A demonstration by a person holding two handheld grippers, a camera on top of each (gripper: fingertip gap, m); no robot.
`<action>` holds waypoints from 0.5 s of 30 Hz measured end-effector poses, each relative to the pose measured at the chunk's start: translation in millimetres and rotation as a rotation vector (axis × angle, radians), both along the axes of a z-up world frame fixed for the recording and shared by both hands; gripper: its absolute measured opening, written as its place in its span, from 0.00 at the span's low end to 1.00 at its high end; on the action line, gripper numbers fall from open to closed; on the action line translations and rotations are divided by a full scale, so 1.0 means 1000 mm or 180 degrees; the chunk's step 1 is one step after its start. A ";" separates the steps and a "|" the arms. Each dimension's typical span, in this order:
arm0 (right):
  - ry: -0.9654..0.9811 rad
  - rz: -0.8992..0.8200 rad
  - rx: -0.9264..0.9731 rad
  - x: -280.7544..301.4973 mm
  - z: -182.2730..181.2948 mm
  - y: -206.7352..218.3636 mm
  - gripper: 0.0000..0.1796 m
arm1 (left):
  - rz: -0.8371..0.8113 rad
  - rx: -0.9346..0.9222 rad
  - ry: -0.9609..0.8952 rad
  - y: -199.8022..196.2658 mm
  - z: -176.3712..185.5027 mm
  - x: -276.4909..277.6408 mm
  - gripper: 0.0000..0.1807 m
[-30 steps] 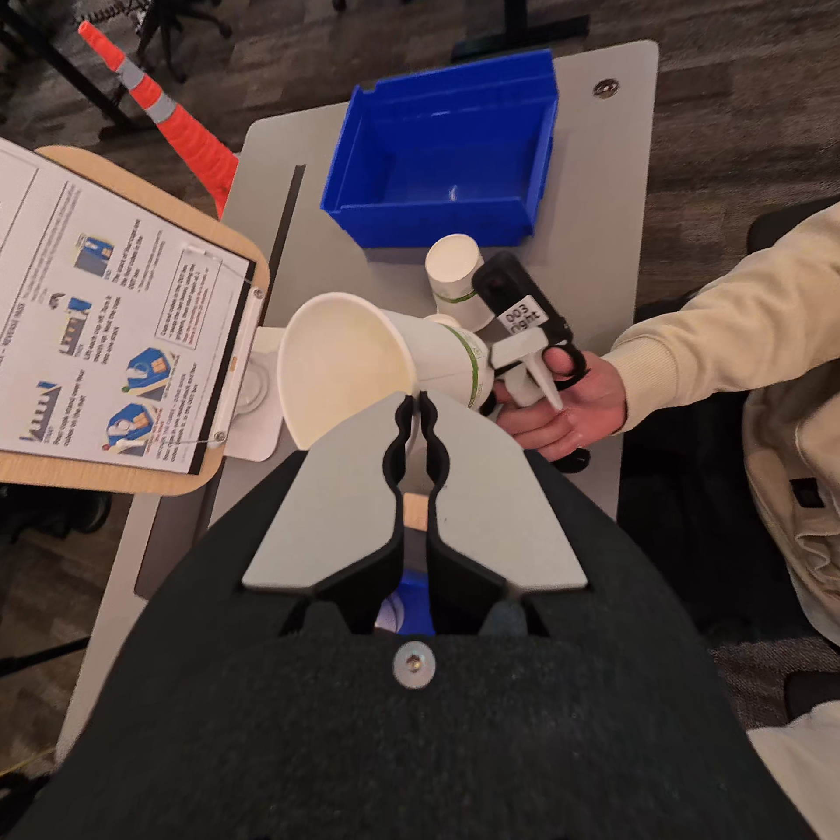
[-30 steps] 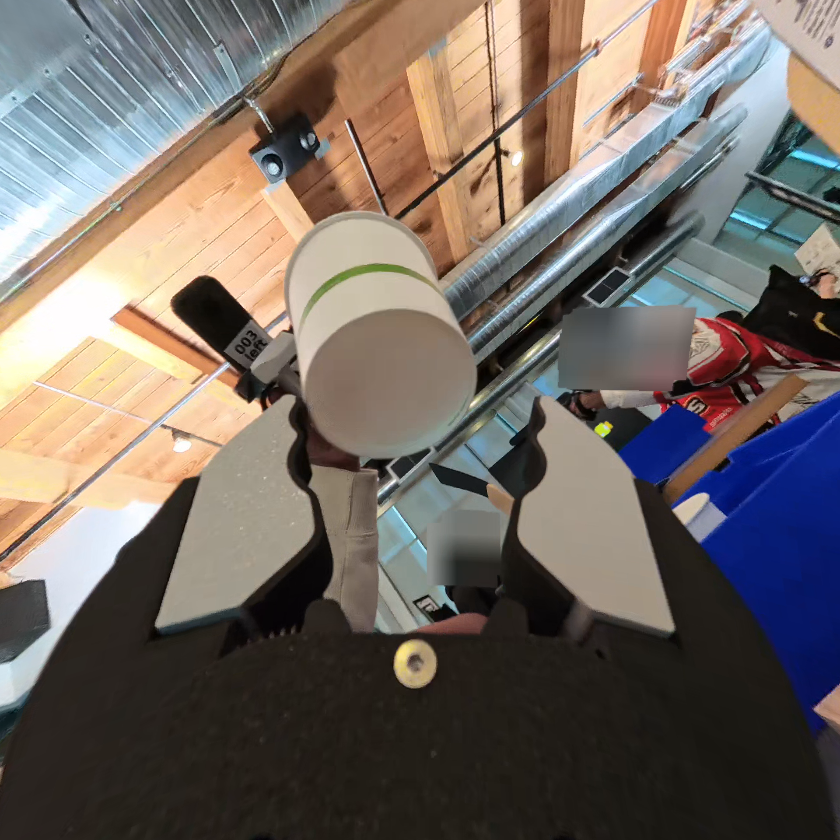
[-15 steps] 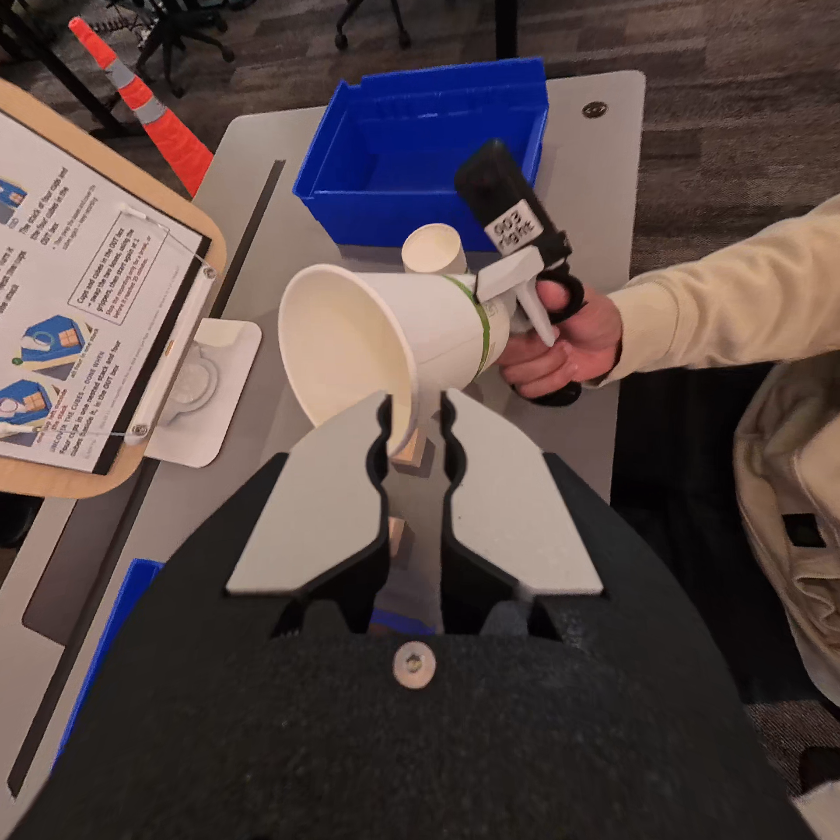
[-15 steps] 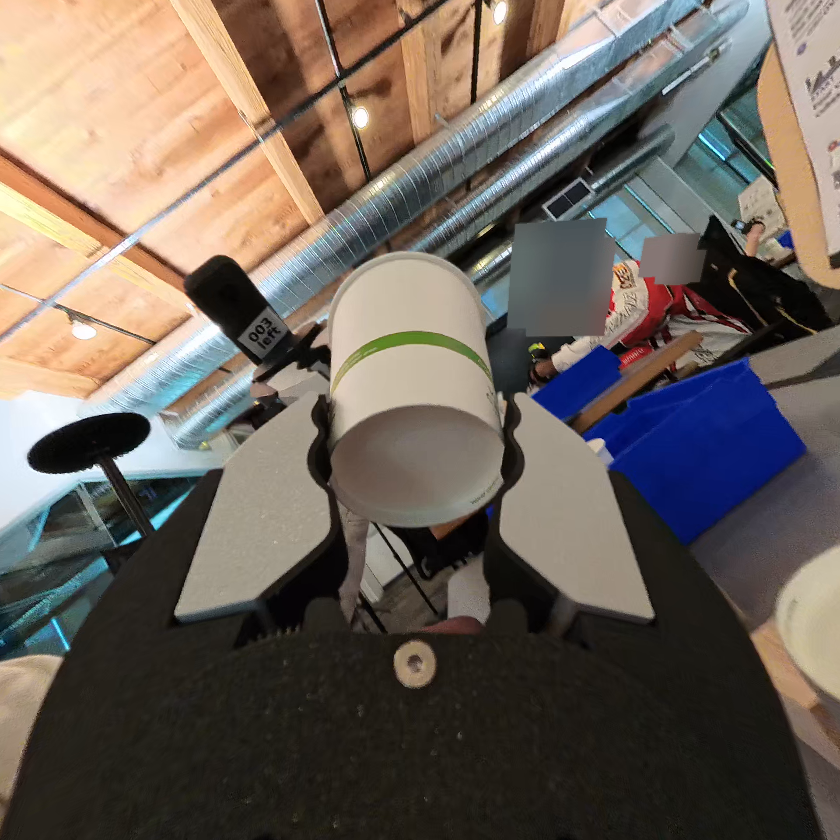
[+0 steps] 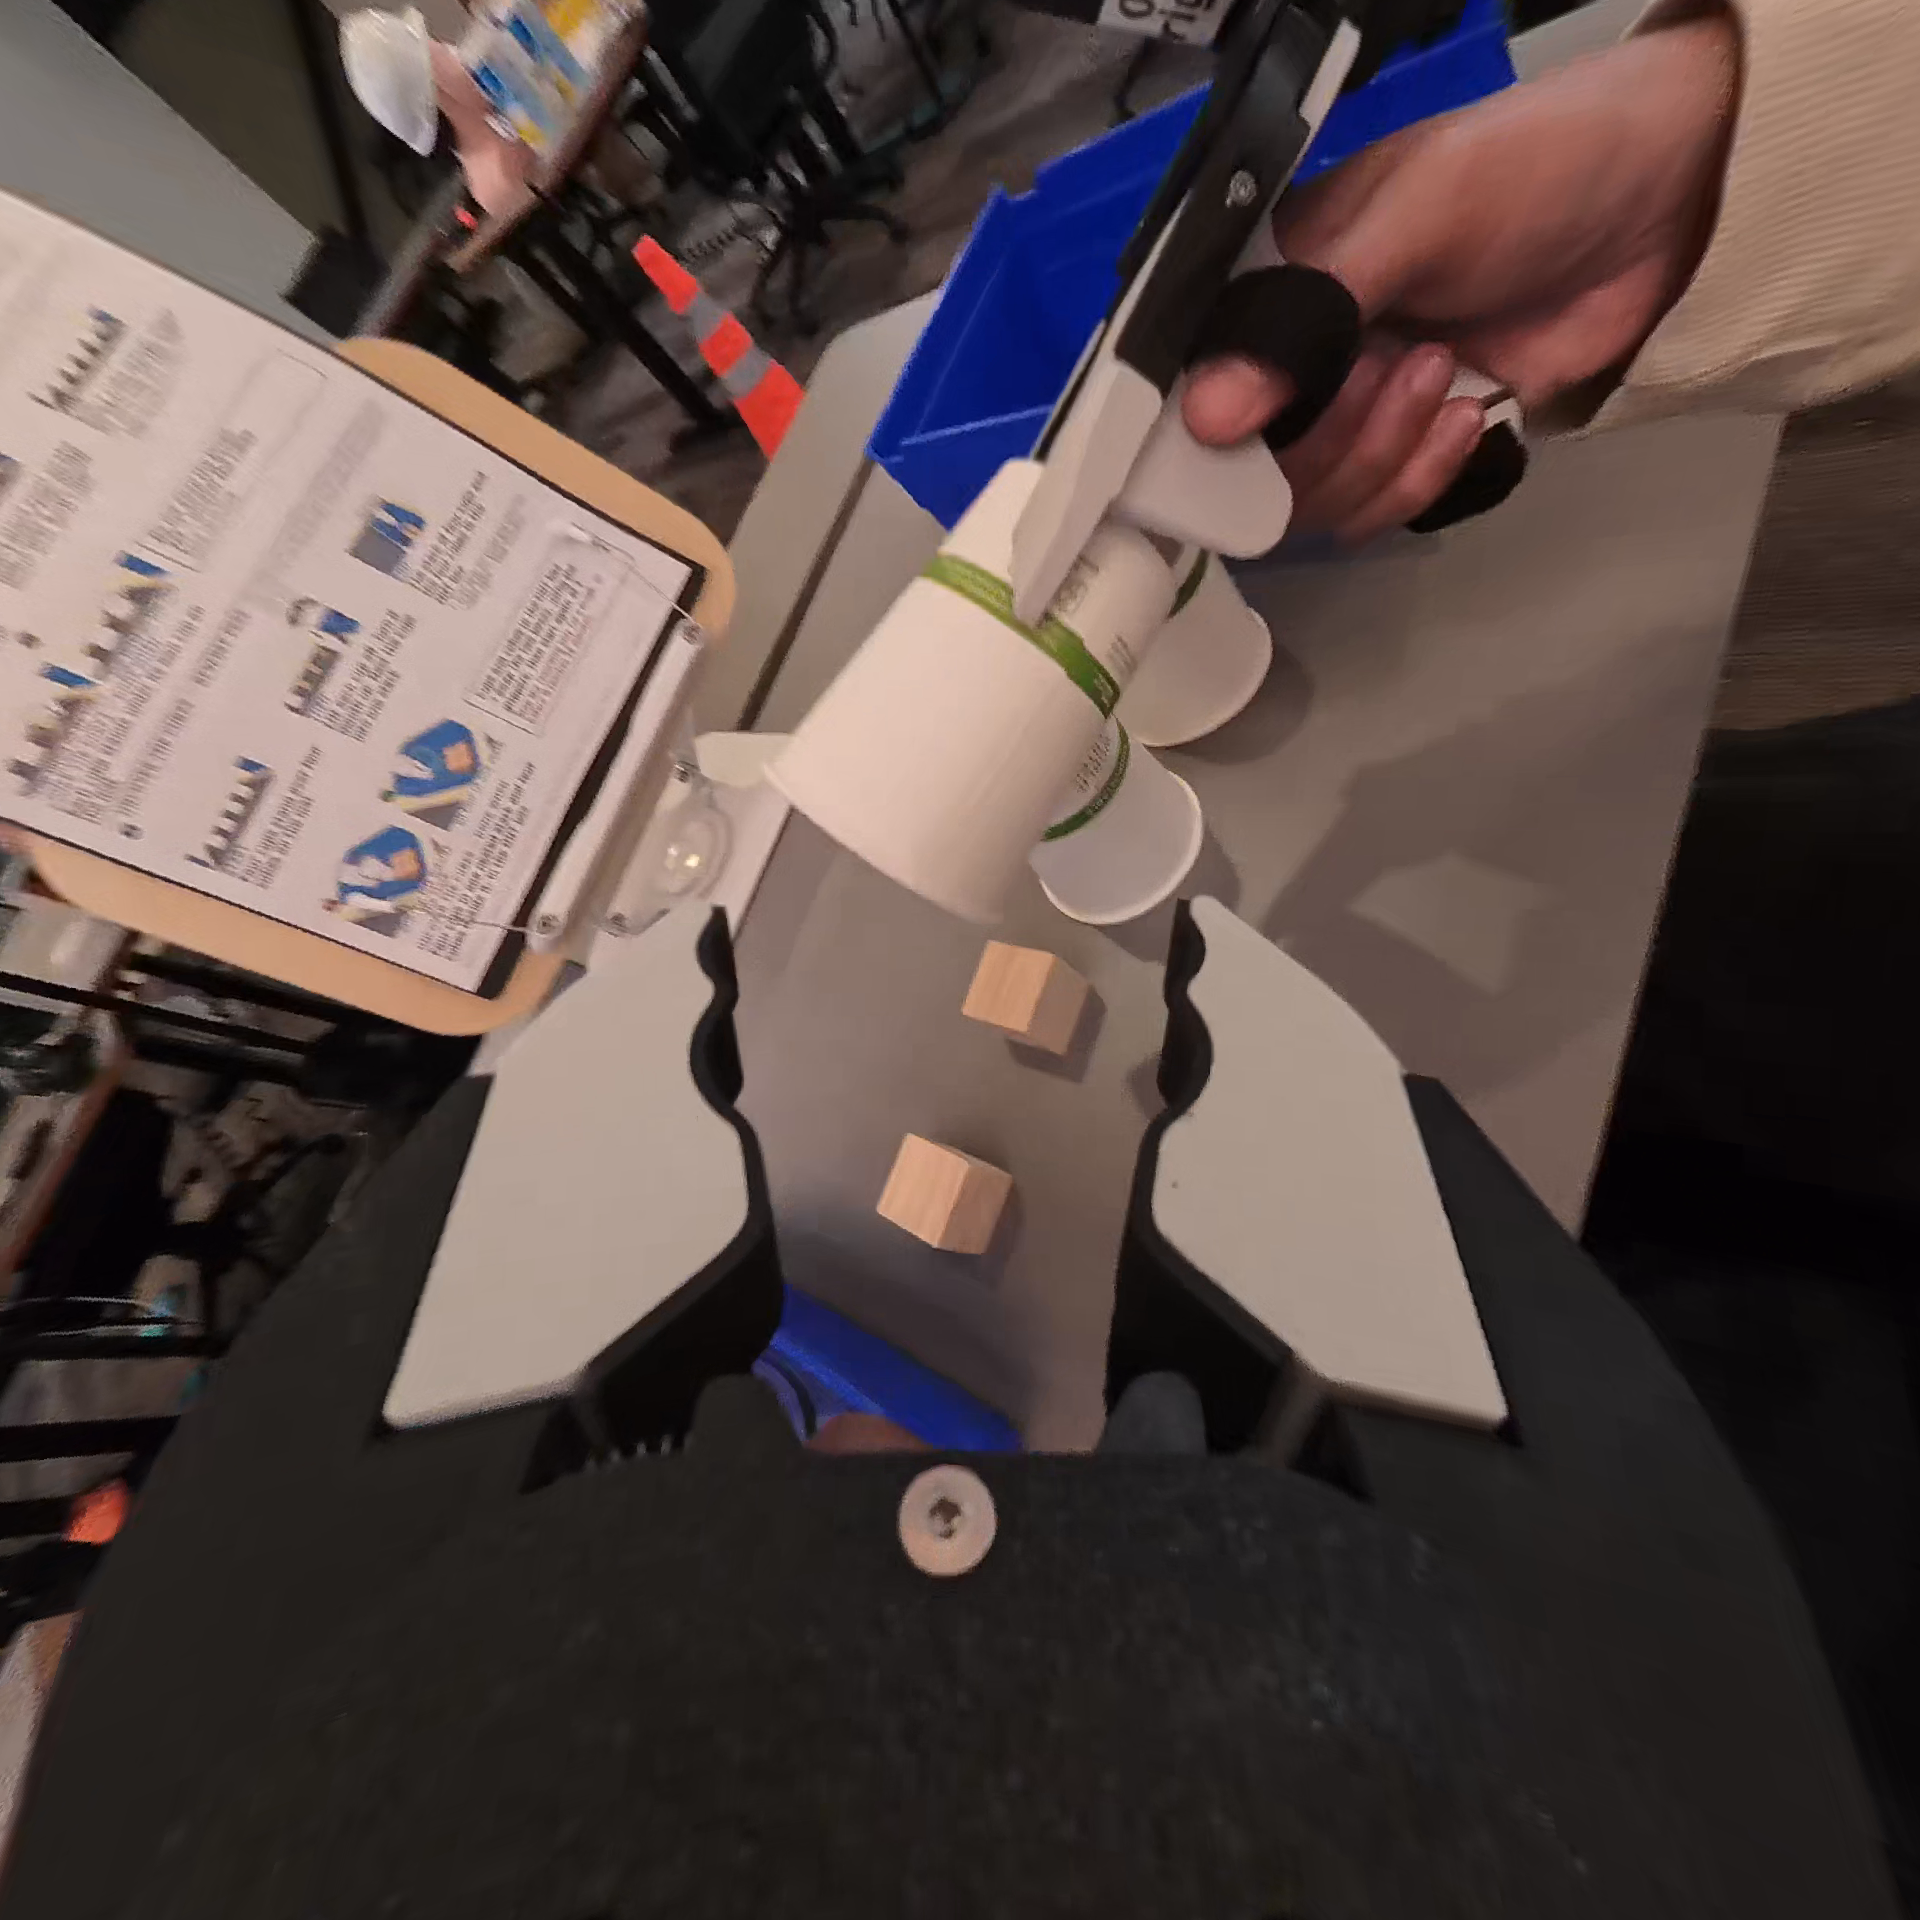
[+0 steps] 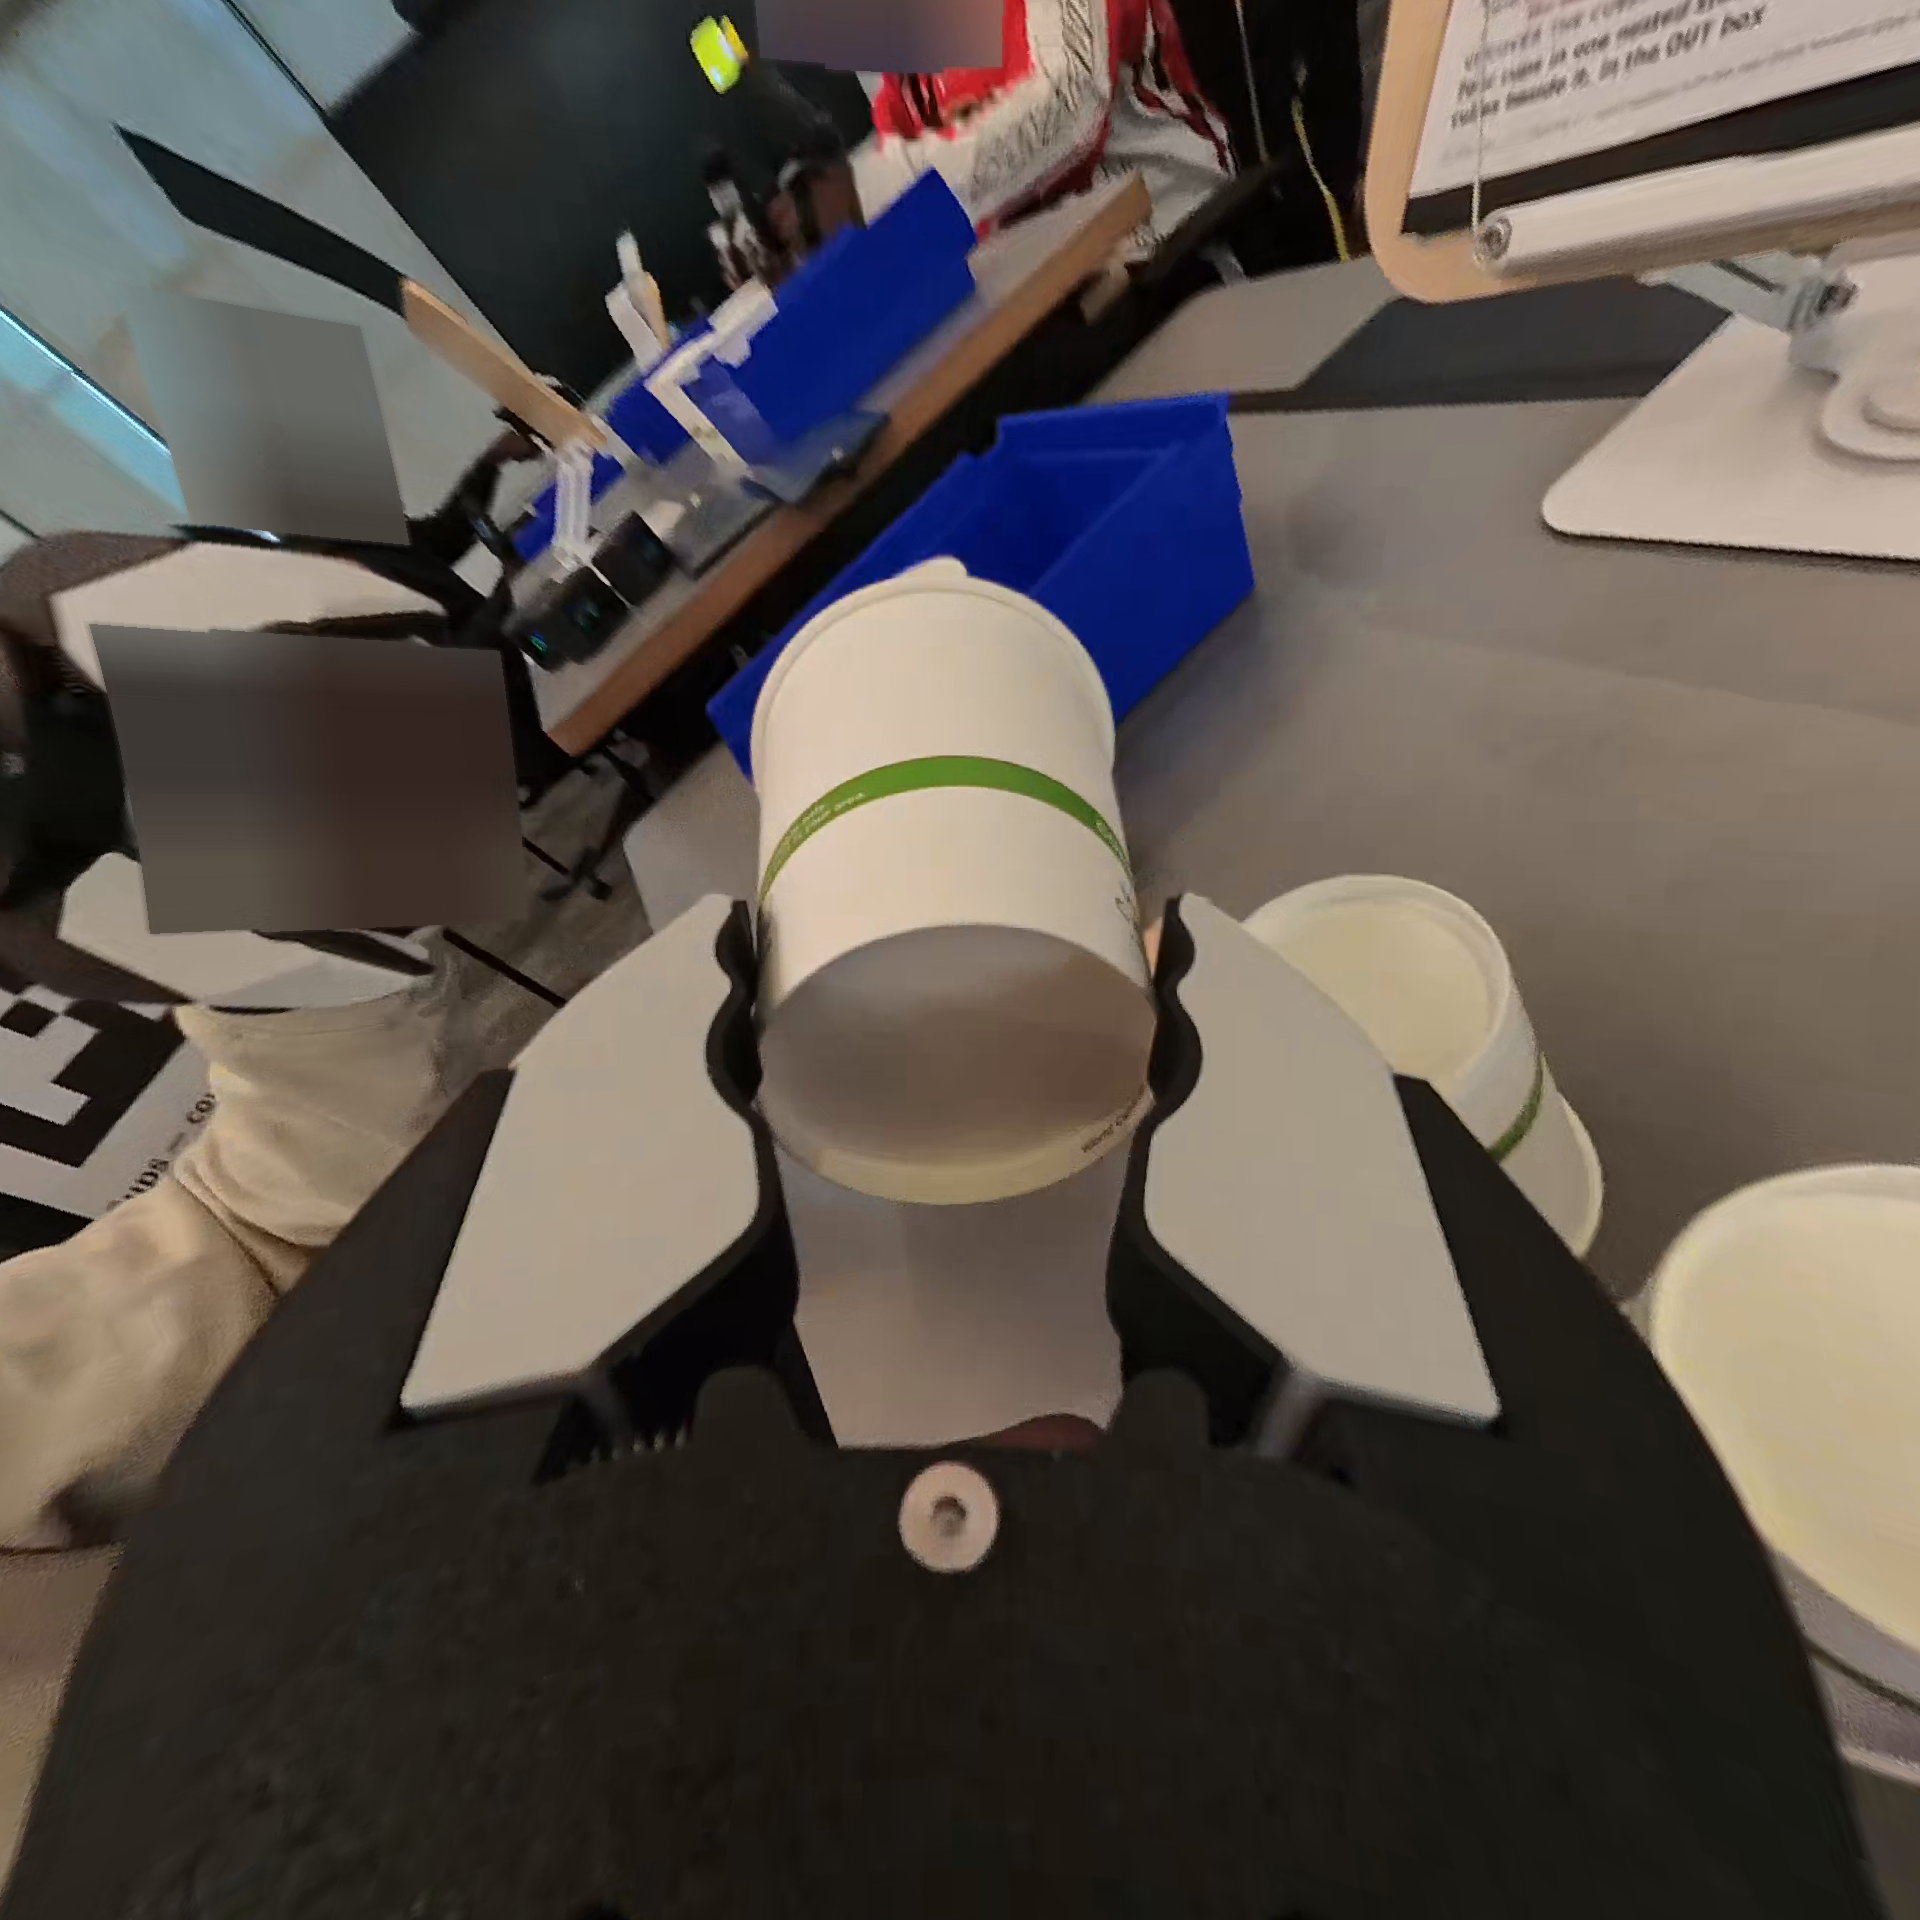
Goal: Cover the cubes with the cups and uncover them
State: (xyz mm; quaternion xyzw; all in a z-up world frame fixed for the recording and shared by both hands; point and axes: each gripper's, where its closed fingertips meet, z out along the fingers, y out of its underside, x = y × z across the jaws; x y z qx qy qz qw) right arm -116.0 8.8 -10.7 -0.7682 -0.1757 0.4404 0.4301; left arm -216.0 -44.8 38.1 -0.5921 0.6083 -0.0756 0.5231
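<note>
left wrist view: left gripper (image 5: 951,997) spread wide with nothing in it, hanging over two little pale wooden cubes, near cube (image 5: 943,1191) and far cube (image 5: 1024,998), square-edged and apart on the smooth grey table (image 5: 1455,935)
held cup (image 6: 940,894): white paper, green band, tipped mouth-down above the far cube, not touching
right gripper (image 6: 945,1023): fingers clamped on the cup's base end
room: bare table right of the cubes
around: two more cups (image 5: 1195,665) behind, blue bin (image 6: 1132,520), instruction clipboard (image 5: 312,675) on a stand to the left
</note>
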 end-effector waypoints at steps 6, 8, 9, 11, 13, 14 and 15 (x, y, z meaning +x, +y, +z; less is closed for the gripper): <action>-0.0144 0.0108 -0.0198 -0.011 -0.001 -0.012 0.41 | 0.0189 0.0822 0.0691 0.021 -0.029 0.032 0.50; -0.0240 0.0094 -0.0168 -0.014 -0.003 -0.013 0.41 | 0.0161 0.1004 0.0966 0.028 -0.040 0.041 0.50; -0.0275 0.0082 -0.0163 -0.016 -0.004 -0.014 0.41 | 0.0138 0.1047 0.1073 0.030 -0.043 0.044 0.51; -0.0290 0.0087 -0.0156 -0.019 -0.004 -0.015 0.41 | 0.0059 0.1128 0.1185 0.032 -0.045 0.052 0.50; -0.0302 0.0118 -0.0173 -0.022 -0.005 -0.017 0.41 | 0.0028 0.1134 0.1340 0.036 -0.050 0.056 0.50; -0.0313 0.0138 -0.0170 -0.024 -0.006 -0.018 0.41 | 0.0027 0.1146 0.1416 0.039 -0.053 0.056 0.50; -0.0322 0.0145 -0.0168 -0.025 -0.006 -0.018 0.41 | 0.0032 0.1134 0.1448 0.042 -0.056 0.057 0.50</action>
